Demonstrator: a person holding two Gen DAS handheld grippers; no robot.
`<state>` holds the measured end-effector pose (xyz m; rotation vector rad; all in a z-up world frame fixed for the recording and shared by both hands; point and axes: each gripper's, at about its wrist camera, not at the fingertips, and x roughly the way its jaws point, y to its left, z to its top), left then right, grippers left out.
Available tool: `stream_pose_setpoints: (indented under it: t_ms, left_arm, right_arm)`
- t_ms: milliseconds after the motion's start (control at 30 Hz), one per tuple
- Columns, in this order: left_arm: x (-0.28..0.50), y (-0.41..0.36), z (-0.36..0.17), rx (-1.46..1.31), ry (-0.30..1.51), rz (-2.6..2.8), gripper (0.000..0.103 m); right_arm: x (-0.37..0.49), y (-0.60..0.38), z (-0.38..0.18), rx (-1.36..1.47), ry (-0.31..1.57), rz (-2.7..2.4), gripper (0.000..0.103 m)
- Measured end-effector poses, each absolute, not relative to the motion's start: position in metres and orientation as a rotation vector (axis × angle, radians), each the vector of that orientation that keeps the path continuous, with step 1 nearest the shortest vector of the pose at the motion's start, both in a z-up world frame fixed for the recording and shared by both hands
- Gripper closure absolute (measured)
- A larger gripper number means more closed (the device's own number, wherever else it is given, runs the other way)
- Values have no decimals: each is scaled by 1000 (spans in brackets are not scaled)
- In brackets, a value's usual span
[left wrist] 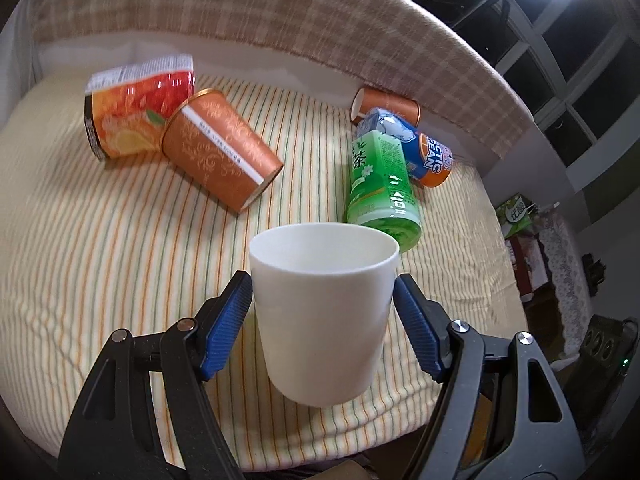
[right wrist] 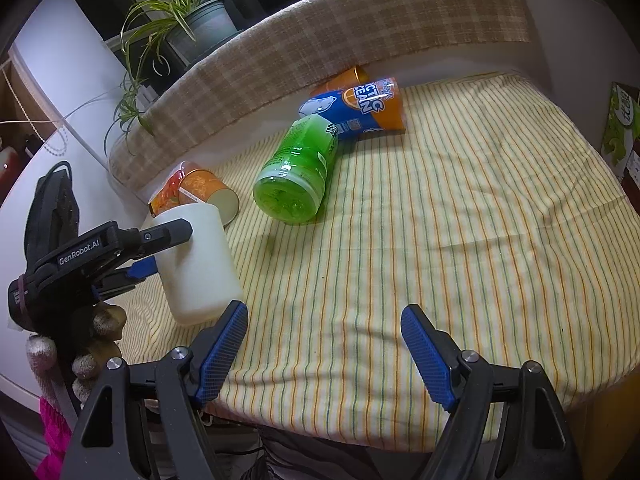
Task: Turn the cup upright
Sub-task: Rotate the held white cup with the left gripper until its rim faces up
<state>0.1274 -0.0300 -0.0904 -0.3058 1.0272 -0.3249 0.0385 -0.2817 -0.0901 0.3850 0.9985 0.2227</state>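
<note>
— Near the front edge of the striped tabletop (left wrist: 120, 240), where's the white cup (left wrist: 323, 304)?

— Upright, mouth up, between the left gripper (left wrist: 323, 328) pads. Whether they pinch it, I cannot tell.

— And the right gripper (right wrist: 324, 346)?

— Spread wide over bare cloth. A green bottle (right wrist: 298, 168) lies toward the back.

far orange cup (right wrist: 352, 76) mostly hidden, tabletop edges blurred
</note>
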Motion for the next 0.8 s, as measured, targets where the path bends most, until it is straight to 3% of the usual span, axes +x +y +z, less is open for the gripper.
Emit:
stream_pose_setpoints:
  t_ms: [800]
  left_arm:
    - [118, -52, -83, -88, 896, -251, 29]
  right_arm:
    - [40, -285, -90, 368, 990, 205, 22]
